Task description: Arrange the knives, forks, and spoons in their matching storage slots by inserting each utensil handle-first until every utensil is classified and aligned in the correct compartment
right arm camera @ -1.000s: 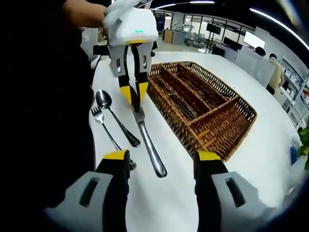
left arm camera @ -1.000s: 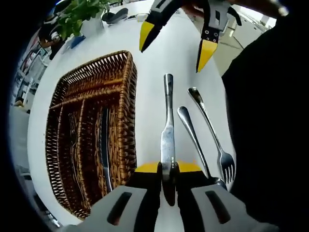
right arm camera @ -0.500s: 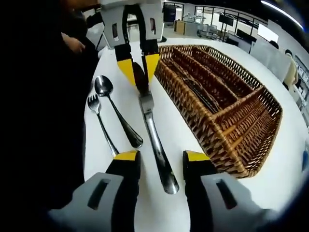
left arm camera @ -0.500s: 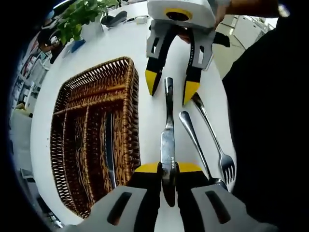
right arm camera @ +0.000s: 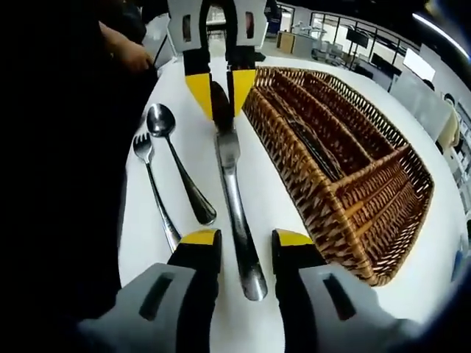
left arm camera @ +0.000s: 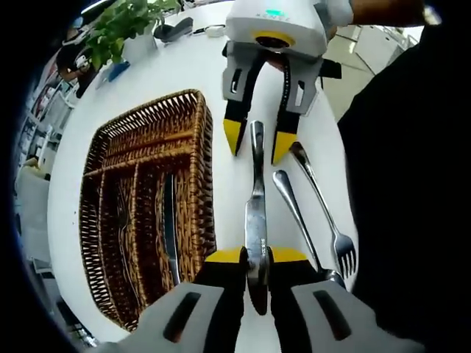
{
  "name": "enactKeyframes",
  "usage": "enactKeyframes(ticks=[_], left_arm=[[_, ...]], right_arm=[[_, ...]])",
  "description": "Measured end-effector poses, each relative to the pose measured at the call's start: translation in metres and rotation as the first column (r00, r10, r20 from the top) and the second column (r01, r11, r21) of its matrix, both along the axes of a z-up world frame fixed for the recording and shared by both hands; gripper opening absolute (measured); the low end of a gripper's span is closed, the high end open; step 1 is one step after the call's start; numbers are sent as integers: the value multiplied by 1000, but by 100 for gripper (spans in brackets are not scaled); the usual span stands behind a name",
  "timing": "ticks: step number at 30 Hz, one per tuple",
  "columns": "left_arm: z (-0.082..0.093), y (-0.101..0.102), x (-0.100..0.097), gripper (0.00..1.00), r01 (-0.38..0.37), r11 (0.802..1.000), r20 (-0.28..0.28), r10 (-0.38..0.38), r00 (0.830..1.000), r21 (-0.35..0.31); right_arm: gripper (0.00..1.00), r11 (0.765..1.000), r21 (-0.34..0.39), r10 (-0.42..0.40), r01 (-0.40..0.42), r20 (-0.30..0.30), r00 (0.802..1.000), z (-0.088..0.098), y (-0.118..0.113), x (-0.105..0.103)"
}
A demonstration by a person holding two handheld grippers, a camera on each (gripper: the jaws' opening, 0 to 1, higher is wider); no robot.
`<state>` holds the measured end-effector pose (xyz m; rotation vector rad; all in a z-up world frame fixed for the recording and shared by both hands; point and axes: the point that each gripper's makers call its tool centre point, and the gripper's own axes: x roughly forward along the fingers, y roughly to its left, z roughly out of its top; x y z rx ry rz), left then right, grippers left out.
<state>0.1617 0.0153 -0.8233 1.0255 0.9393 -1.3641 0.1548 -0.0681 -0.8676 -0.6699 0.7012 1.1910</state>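
Note:
A table knife lies lengthwise on the white table, just right of the wicker cutlery tray. My left gripper is shut on its blade end. My right gripper stands open, its yellow tips on either side of the knife's handle with a small gap each side. In the right gripper view the same knife runs between my right gripper and my left gripper. A spoon and a fork lie beside the knife, away from the tray.
Another knife rests in a long slot of the tray. A potted plant and a dark object sit at the table's far end. The person's dark clothing borders the fork side, by the table edge.
My right gripper has come down over the knife's handle end and its jaws have narrowed around it. My left gripper has kept its hold on the blade.

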Motion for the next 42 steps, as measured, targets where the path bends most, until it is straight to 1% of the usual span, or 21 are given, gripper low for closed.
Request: enactKeyframes(ticks=[2, 3, 4, 6, 10, 11, 12, 13, 14, 15, 16, 20, 23, 25, 26, 29, 30, 35, 38, 41, 42], left_arm=[[1, -1, 0, 10, 7, 1000, 2, -7, 1000, 1], [1, -1, 0, 10, 8, 1000, 2, -8, 1000, 1], [1, -1, 0, 10, 17, 1000, -1, -17, 1000, 2], [1, -1, 1, 10, 28, 1000, 2, -28, 1000, 1], [2, -1, 1, 10, 33, 999, 6, -33, 999, 0], [2, -1, 0, 10, 33, 999, 6, -33, 999, 1], [2, -2, 1, 10, 40, 999, 10, -40, 999, -2], [2, -3, 0, 10, 49, 999, 11, -49, 999, -8], [2, -4, -1, 10, 58, 998, 9, -57, 998, -17], [1, -4, -1, 10, 51, 999, 6, -51, 999, -10], [-2, -2, 0, 10, 63, 998, 11, -63, 998, 0], [-1, -1, -1, 10, 52, 999, 2, -51, 999, -12], [0, -2, -1, 11, 48, 999, 3, -48, 999, -26], [-3, 0, -1, 11, 48, 998, 3, -48, 999, -26], [-4, 1, 1, 11, 51, 998, 11, -51, 999, -26], [-6, 3, 2, 12, 47, 998, 0, -47, 999, -36], [-7, 3, 1, 12, 40, 998, -11, -40, 999, -46], [-8, 3, 4, 22, 17, 996, -9, -18, 1000, -83], [-9, 3, 5, 24, -6, 995, -16, 5, 1000, -98], [-10, 5, 4, 25, -16, 994, -20, 14, 1000, -104], [-10, 5, 4, 26, -20, 994, -20, 18, 1000, -107]], right_arm=[[23, 1000, -20, 21, -21, 11, 1000, -3, 0, 0], [17, 999, -22, 28, -28, 16, 999, -3, 0, 0], [13, 999, -9, 34, -33, 38, 999, -2, 1, 2], [12, 1000, 2, 31, -31, 20, 999, -3, 1, -1], [13, 999, -7, 45, -45, 31, 998, -3, 1, 0], [13, 997, -16, 75, -75, 29, 997, -3, 2, -2], [14, 997, -20, 81, -81, 23, 996, -3, 4, -1], [13, 994, -3, 114, -114, 22, 993, -3, 10, -2], [10, 991, 6, 134, -134, 19, 991, -3, 13, -3], [9, 984, 19, 175, -174, -20, 984, -2, 15, -10], [9, 988, 16, 156, -156, -13, 988, -2, 14, -5], [7, 987, 4, 163, -163, -29, 986, -2, 14, -5], [7, 984, -34, 176, -177, -10, 984, -1, 12, -5], [7, 991, -36, 125, -127, -43, 991, 3, 12, -4], [6, 989, -38, 140, -141, -29, 990, 6, 13, -5], [6, 986, -49, 156, -157, -16, 988, 9, 12, -6], [6, 987, -49, 156, -156, -18, 988, 10, 13, -6], [6, 984, -55, 167, -167, -3, 986, 19, 15, -10], [6, 984, -65, 166, -165, -3, 986, 19, 14, -10], [5, 988, -51, 147, -149, -27, 989, 23, 15, -13], [5, 986, -57, 158, -159, -17, 987, 24, 15, -14]])
